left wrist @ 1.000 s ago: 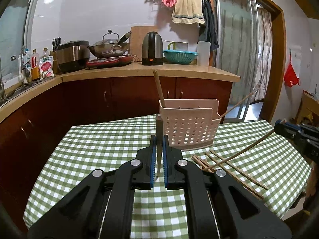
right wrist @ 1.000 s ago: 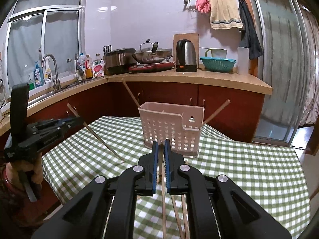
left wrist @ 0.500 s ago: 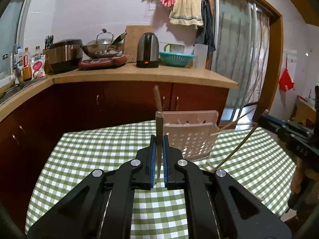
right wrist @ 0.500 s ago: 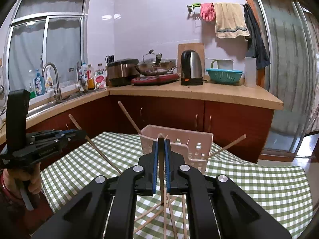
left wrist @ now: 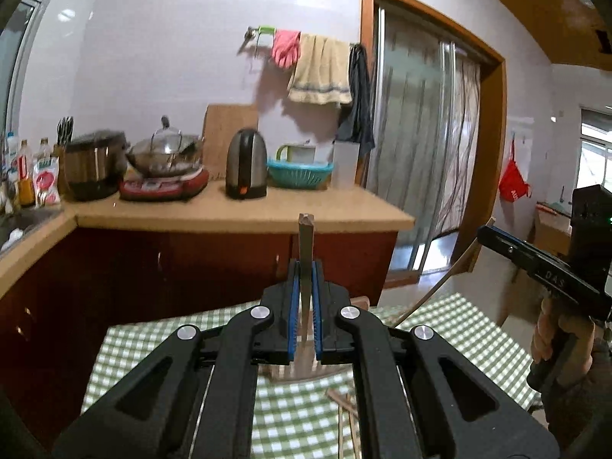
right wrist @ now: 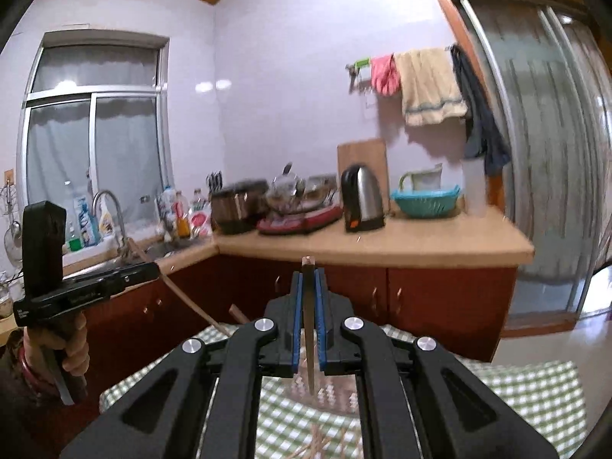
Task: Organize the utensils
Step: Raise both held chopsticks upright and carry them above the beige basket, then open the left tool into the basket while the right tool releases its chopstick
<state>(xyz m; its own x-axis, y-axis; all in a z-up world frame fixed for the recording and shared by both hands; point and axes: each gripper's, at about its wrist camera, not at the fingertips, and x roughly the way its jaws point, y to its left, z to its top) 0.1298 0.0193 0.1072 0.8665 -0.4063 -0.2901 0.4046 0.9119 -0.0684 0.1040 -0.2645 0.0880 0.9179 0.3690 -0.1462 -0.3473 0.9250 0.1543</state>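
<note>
Left gripper (left wrist: pixel 305 267) was clamped on 1 chopstick (left wrist: pixel 306 252), held upright above the checked table (left wrist: pixel 290 417). Right gripper (right wrist: pixel 309 279) was likewise closed on another chopstick (right wrist: pixel 308 306), tip pointing down twd the blurred pink basket (right wrist: pixel 336 394) below. Loose chopsticks (left wrist: pixel 344 413) lay on the cloth nr the basket.
</note>
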